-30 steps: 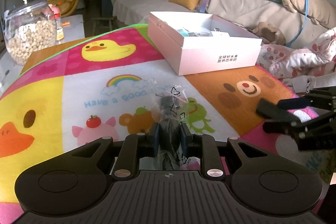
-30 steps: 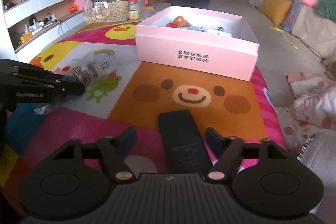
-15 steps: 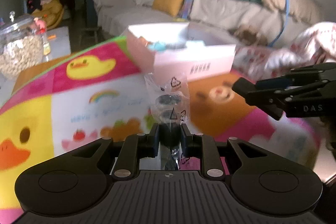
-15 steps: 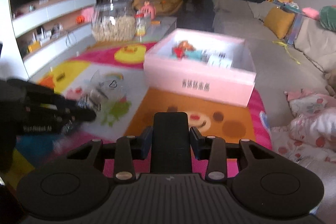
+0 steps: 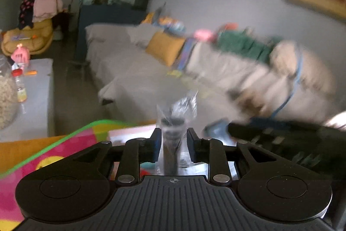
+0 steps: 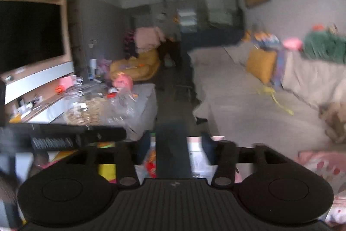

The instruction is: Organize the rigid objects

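My left gripper is shut on a clear plastic bag with a dark part inside, held up above the pink box, whose rim shows just below the fingers. My right gripper is shut on a flat black rectangular object, held above the same pink box. The right gripper also shows as a dark blurred shape at the right of the left wrist view. The left gripper shows at the left of the right wrist view, with the clear bag beyond it.
The cartoon play mat covers the table. A glass jar of snacks stands at the far left. A grey sofa with a yellow cushion lies behind. Both views are motion-blurred.
Both grippers have risen and tilted upward with their loads, moving over the pink box. The mat has dropped out of most of both views.
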